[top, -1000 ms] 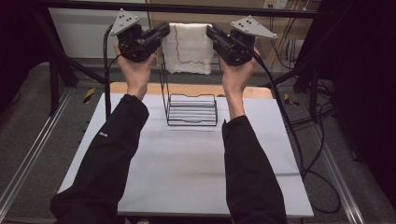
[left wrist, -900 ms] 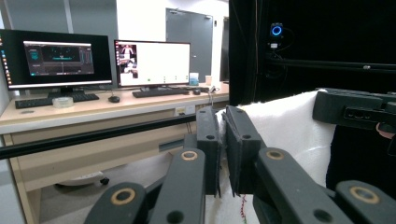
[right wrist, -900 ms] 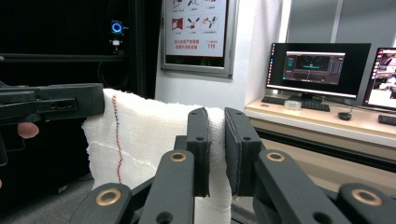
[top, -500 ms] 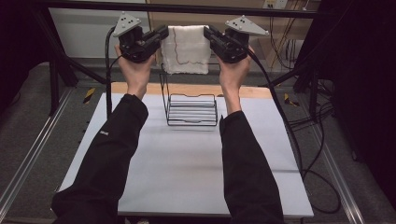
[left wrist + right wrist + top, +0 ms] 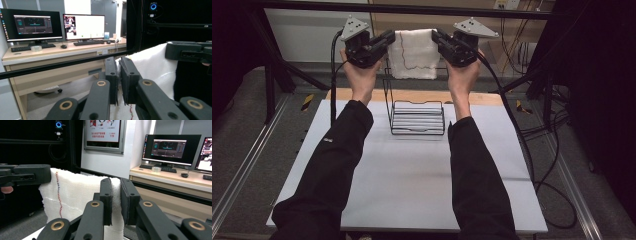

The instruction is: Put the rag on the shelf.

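Observation:
A white towel (image 5: pixel 414 52) with a wavy stitched line hangs stretched between my two grippers, high above a black wire rack (image 5: pixel 417 117) on the white table (image 5: pixel 412 175). My left gripper (image 5: pixel 389 37) is shut on the towel's left edge. My right gripper (image 5: pixel 435 36) is shut on its right edge. In the left gripper view the jaws (image 5: pixel 119 75) pinch the cloth (image 5: pixel 155 67), and the right gripper (image 5: pixel 190 51) shows beyond it. In the right gripper view the jaws (image 5: pixel 115 195) clamp a fold of towel (image 5: pixel 75 192), with the left gripper (image 5: pixel 27 175) at the far edge.
A wooden strip (image 5: pixel 482 97) runs along the table's far edge. Black frame bars (image 5: pixel 412 9) cross overhead, with slanted struts at both sides. Cables (image 5: pixel 532 150) trail off the table's right side. A desk with monitors (image 5: pixel 57 27) stands beyond the frame.
My right gripper has edged a little leftward and down with its edge of the towel. The left gripper has stayed in place.

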`<state>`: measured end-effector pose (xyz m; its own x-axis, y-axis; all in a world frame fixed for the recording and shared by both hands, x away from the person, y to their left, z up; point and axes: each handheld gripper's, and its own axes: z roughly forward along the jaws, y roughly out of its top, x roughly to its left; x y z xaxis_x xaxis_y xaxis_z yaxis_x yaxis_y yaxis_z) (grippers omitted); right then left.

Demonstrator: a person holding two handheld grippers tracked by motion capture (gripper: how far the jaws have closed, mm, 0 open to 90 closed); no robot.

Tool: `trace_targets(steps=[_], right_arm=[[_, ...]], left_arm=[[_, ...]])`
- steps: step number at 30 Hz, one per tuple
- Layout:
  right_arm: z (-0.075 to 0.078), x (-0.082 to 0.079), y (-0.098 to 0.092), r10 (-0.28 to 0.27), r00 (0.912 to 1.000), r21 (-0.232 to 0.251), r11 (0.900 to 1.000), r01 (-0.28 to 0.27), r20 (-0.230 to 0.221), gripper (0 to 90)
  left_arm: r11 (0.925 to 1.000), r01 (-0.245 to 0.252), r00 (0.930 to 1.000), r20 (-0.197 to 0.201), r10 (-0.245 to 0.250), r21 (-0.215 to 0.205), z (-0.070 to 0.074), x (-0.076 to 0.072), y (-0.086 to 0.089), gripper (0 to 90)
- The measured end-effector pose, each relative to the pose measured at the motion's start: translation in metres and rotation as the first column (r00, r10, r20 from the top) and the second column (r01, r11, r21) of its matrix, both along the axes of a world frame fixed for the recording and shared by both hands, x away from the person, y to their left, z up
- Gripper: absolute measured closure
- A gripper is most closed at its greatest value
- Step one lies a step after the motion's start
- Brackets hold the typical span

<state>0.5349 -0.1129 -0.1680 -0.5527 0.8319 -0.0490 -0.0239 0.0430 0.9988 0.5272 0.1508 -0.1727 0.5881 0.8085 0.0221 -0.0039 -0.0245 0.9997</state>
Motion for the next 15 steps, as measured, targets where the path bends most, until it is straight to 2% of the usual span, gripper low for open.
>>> trace_targets(steps=[5, 15], right_arm=[[-0.005, 0.001, -0.001, 0.011, 0.9999, 0.006, 1.0, -0.011, -0.008, 80.8], [-0.016, -0.003, 0.001, 0.021, 0.9992, -0.017, 1.0, -0.022, -0.033, 80.6]], left_arm=[[1.0, 0.003, 1.0, -0.001, -0.003, 0.008, -0.003, -0.002, 0.001, 84.2], [0.9996, 0.009, 0.9997, -0.023, -0.008, 0.026, -0.017, -0.004, 0.006, 84.2]])
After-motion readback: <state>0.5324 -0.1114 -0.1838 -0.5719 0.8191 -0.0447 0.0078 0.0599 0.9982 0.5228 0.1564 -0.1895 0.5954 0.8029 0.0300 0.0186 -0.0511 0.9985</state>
